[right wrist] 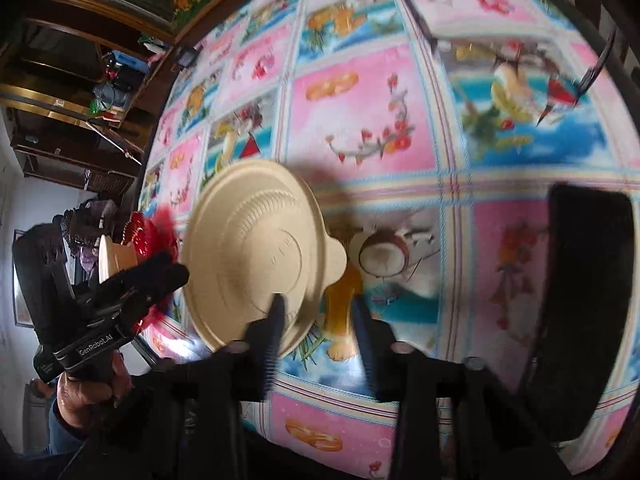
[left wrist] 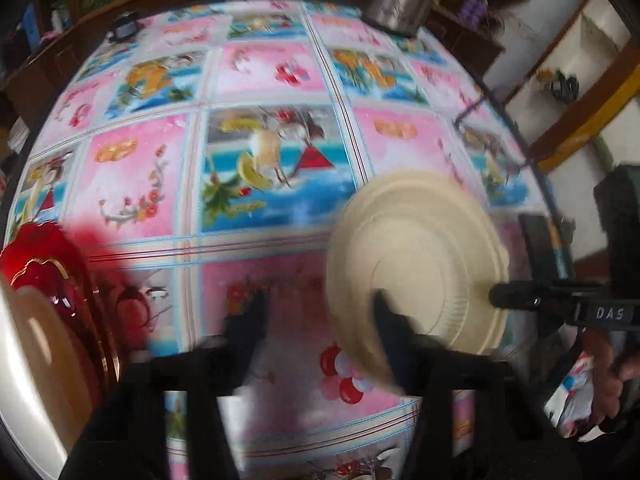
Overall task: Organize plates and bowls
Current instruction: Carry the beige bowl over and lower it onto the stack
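Cream plate: your cream plate (right wrist: 256, 256) lies upside down on the flowered tablecloth (right wrist: 360, 120), ribbed base up, with a small tab on its rim pointing toward 3 o'clock in the right wrist view. In the left wrist view the same plate (left wrist: 420, 260) sits at about 4 o'clock.

Right gripper: your right gripper (right wrist: 318, 300) has its fingers spread and holds nothing. One finger (right wrist: 276, 308) overlaps the near rim of the plate; the other stands off it over the cloth, near the tab. Whether that finger touches the rim, I cannot tell.

Left gripper: your left gripper (left wrist: 316, 312) is also spread and empty, hovering over bare cloth just beside the plate's edge.

Stack: a red glass dish (left wrist: 44, 272) and a beige bowl (left wrist: 36, 340) stand together at 8 o'clock in the left view, well apart from the cream plate.

Risk, slipping: the plate is thin and light, and lying face down it gives you little lip to catch. Close too shallow and I judge it will skid across the slick cloth or flip.

Risk, blur: both views are smeared, so your aim is uncertain.

Risk, collision: carrying toward the stack, a swinging plate could knock the glass dish.
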### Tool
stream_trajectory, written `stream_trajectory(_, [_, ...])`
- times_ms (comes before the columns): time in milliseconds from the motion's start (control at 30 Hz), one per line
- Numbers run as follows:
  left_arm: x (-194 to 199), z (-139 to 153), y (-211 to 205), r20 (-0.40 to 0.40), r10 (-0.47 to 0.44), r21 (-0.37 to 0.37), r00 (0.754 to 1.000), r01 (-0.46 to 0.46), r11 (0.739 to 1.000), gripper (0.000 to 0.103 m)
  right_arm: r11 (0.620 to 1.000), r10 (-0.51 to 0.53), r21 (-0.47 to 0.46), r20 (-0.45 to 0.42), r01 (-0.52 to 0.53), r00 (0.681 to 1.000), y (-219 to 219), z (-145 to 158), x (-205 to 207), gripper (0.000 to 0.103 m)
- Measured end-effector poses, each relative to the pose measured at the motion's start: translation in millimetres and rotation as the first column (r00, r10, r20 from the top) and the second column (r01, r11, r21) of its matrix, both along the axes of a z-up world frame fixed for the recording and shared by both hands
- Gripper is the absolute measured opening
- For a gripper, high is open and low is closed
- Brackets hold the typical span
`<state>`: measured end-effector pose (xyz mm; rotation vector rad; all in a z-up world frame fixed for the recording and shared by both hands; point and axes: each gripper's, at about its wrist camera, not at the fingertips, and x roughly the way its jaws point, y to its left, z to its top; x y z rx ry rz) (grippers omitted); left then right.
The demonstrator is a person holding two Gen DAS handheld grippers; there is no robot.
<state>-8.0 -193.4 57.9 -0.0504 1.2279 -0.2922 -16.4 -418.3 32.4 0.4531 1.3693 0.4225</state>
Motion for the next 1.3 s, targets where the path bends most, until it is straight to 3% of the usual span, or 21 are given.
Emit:
stream_trajectory(33, [0.2,-1.9,-2.2,-0.008,-0.009,-0.016,1.0,0.008,1.0,0.026,1.0,-0.003,-0.003,0.0,0.003,1.0,1.5,-1.6,-0.5,0.015])
stream_trajectory(133, [-3.4,-1.2,-10.9,0.006,-0.039,0.016,0.999,0.039,0.999,0.027,1.0,0.005,0.009,0.017,-0.005,1.0,6.4,0.4,-1.8,0.012])
stream_trajectory(467, [-9.2,22.9,-0.1,0.064,-0.016,0.008,0.998,0.016,1.0,0.027,0.999,0.044,-0.016,0.063,-0.043,0.997,16.2,21.5,1.0,0.012])
stream_trajectory(733, [-18.0,64.7,29.3,0.155,0.051,-0.011,0.987,-0.049,0.999,0.027,0.994,0.11,-0.01,0.141,-0.11,0.984,43.2,59.5,11.1,0.012])
stream_trajectory(1033, [-40.1,112.3,73.9,0.252,0.145,-0.015,0.957,-0.146,0.989,0.027,0.977,0.211,-0.005,0.206,-0.214,0.956,90.7,92.7,19.0,0.013])
stream_trajectory(1100, [-47.5,120.8,85.8,0.27,0.169,-0.021,0.948,-0.17,0.985,0.032,0.97,0.239,-0.005,0.217,-0.244,0.946,105.7,99.5,19.7,0.013])
stream_trajectory(1300, [-67.4,137.0,123.1,0.295,0.25,-0.032,0.922,-0.252,0.967,0.034,0.943,0.321,0.001,0.253,-0.332,0.913,149.8,115.9,17.3,0.013])
